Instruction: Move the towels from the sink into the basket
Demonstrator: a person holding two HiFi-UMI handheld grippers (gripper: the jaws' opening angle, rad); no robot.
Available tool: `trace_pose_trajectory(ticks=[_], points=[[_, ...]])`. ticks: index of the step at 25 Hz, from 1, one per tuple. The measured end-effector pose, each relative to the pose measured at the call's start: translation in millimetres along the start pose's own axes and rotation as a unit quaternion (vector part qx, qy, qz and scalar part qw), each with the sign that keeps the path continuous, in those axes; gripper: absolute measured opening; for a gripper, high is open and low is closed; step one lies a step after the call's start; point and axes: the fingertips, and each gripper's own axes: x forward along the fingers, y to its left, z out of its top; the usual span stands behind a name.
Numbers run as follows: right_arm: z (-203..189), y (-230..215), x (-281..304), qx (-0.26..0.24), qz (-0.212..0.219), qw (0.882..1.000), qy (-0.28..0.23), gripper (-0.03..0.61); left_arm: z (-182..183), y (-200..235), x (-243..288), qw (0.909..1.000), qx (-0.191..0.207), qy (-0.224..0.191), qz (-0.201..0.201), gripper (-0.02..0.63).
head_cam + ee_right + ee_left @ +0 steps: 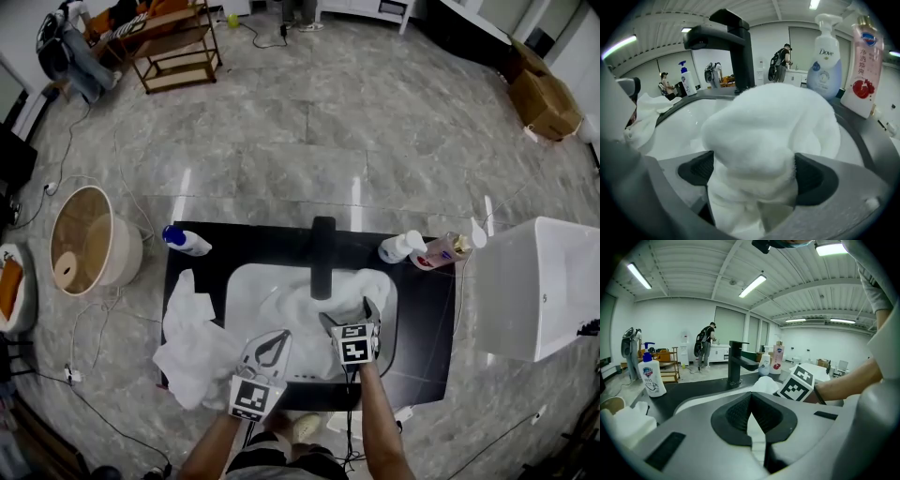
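Towel (773, 122) bulges between our right gripper's (754, 172) wide jaws; we should clamp deep. Left gripper (751, 414) is closed.

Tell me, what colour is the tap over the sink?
Black. The tap shows best in the head view.

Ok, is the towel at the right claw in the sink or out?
In. The towel sits bunched in the sink by the faucet, between the right claw's spread jaws.
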Motion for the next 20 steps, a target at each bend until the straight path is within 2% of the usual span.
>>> trace_pose_trajectory(ticks=[10, 16, 19, 20], points=[[-14.8, 0.3, 42.1, -0.008, 0.0, 1.0, 0.029, 0.532, -5.2, 11.4, -1.6, 0.9999, -0.005, 0.001, 0.013, 0.009], [-24.4, 2.0, 54.5, -0.076, -0.017, 0.995, 0.054, 0.528, -13.7, 15.6, -4.4, 0.9997, -0.007, 0.007, 0.021, 0.009], [-27.8, 1.5, 57.2, -0.093, -0.026, 0.993, 0.069, 0.382, -13.3, 14.7, -4.3, 0.9997, -0.008, 0.007, 0.022, 0.009], [-27.6, 1.4, 56.5, -0.089, -0.026, 0.993, 0.068, 0.301, -12.8, 14.3, -4.5, 0.9997, -0.008, 0.007, 0.022, 0.009]])
